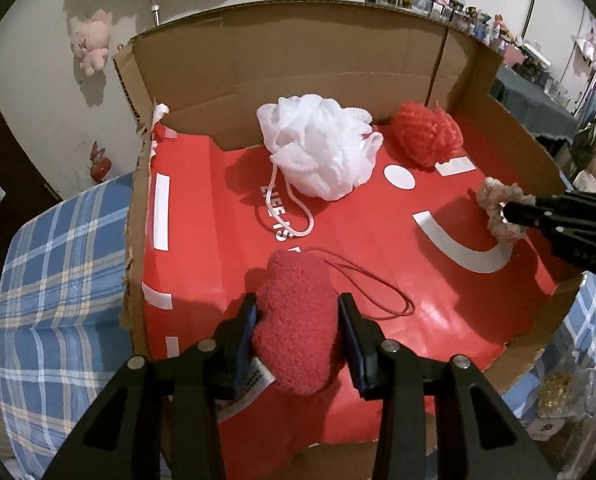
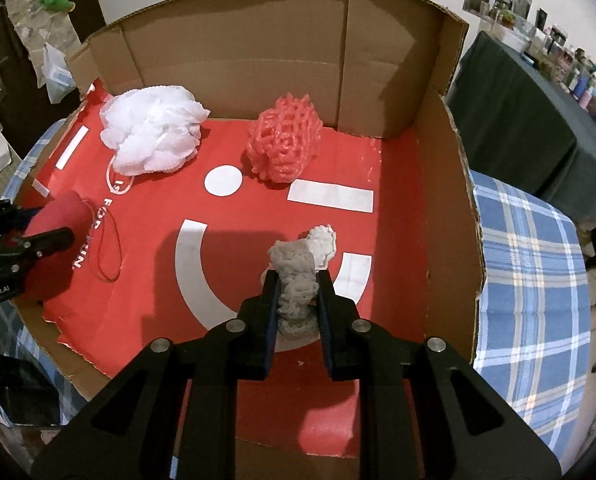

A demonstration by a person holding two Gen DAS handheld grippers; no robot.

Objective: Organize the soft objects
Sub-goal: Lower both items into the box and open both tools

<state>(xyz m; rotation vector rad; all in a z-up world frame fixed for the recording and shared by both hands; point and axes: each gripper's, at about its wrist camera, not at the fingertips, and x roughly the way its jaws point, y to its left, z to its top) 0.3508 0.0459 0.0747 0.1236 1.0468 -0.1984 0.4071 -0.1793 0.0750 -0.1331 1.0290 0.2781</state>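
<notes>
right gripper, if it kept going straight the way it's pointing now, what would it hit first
Most likely the red printed floor of the cardboard box. The right gripper, shut on a grey crocheted scrunchie, points steeply down at it; nothing else shows in that line, though depth is unclear.

In the cardboard box, the bath pouf lies at the back left and the foam net sleeve to its right. Nearer, the plush heart is on the left, the scrunchie on the right.
</notes>
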